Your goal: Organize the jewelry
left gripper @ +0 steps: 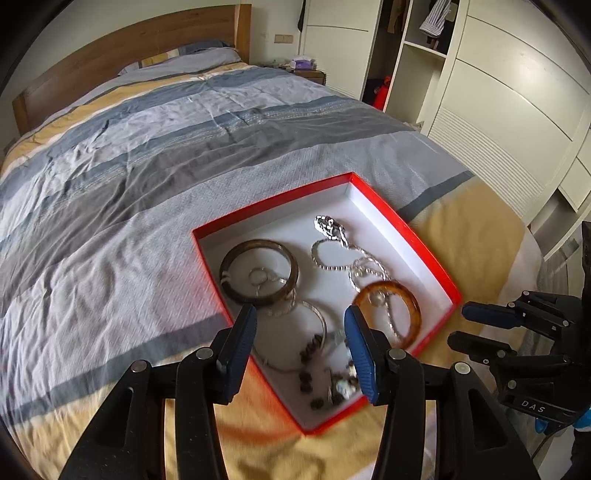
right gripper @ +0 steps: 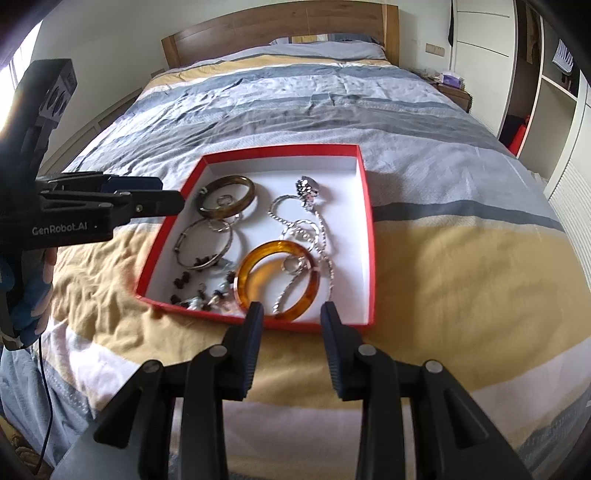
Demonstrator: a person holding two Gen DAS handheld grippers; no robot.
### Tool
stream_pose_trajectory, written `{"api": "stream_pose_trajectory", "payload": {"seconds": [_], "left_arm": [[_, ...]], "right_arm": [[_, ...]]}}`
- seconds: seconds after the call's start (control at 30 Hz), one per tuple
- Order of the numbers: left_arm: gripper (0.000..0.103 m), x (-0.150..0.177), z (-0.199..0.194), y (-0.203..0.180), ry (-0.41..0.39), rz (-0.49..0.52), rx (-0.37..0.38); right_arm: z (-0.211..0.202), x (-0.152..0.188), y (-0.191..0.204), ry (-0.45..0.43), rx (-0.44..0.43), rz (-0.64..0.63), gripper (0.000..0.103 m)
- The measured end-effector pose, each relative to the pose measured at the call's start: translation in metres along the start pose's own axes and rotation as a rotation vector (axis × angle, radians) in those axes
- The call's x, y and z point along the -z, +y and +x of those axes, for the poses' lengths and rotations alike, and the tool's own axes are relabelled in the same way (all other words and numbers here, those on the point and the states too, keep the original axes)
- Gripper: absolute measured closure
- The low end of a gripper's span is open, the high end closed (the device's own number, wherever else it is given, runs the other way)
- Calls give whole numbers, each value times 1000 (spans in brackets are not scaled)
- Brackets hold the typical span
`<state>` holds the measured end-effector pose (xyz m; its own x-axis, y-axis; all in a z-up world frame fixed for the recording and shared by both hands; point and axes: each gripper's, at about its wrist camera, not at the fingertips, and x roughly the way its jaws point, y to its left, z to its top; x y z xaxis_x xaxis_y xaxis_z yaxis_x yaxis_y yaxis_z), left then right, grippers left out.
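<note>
A shallow red box [left gripper: 406, 229] [right gripper: 369, 229] with a white inside lies on the bed. It holds a dark brown bangle [left gripper: 258, 277] [right gripper: 227, 201], an amber bangle [left gripper: 388, 314] [right gripper: 277, 280], a silver bangle [right gripper: 207, 243], silver chains [left gripper: 332, 236] [right gripper: 306, 225], rings and dark beads [left gripper: 310, 369] [right gripper: 184, 280]. My left gripper [left gripper: 301, 325] is open and empty, above the box's near corner; it also shows in the right wrist view [right gripper: 170, 195]. My right gripper [right gripper: 291, 314] is open and empty at the box's near edge, by the amber bangle; the left wrist view shows it [left gripper: 458, 325] too.
The box sits on a striped grey, blue and yellow duvet [left gripper: 147, 155] [right gripper: 461, 258] that covers a bed with a wooden headboard [right gripper: 280, 26]. White wardrobes [left gripper: 498, 92] stand along the right. A nightstand [left gripper: 306, 70] is beside the bed.
</note>
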<state>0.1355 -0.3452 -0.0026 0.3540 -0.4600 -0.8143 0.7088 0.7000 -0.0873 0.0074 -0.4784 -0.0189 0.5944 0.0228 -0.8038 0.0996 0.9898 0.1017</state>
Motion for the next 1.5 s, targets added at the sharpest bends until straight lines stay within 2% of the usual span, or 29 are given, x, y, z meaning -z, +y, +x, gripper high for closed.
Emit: {"api": "stream_pose_trajectory", "payload": {"seconds": [0.27, 0.4, 0.63, 0.7, 0.93, 1.13, 1.23, 1.33, 1.5], "left_arm": [[54, 34, -42, 7, -35, -45, -31], [54, 53, -59, 12, -28, -65, -42], [42, 83, -87, 17, -27, -87, -79], [36, 92, -94, 19, -21, -89, -95], [30, 135, -116, 41, 5, -147, -127], [28, 171, -134, 69, 18, -210, -174], [27, 191, -148, 82, 13, -236, -217], [26, 209, -161, 92, 7, -254, -260], [23, 233, -179, 100, -10, -293, -332]], "right_arm": [[-27, 15, 16, -11, -6, 76, 72], [-38, 22, 29, -9, -3, 86, 72], [-52, 32, 56, -10, -15, 76, 72], [-54, 36, 64, -9, -19, 72, 72], [-56, 45, 97, -1, -39, 48, 72], [-55, 51, 129, 17, -56, 16, 72], [-54, 55, 144, 28, -67, 1, 71], [-52, 59, 159, 32, -81, -12, 65], [-53, 66, 181, 13, -83, -26, 65]]}}
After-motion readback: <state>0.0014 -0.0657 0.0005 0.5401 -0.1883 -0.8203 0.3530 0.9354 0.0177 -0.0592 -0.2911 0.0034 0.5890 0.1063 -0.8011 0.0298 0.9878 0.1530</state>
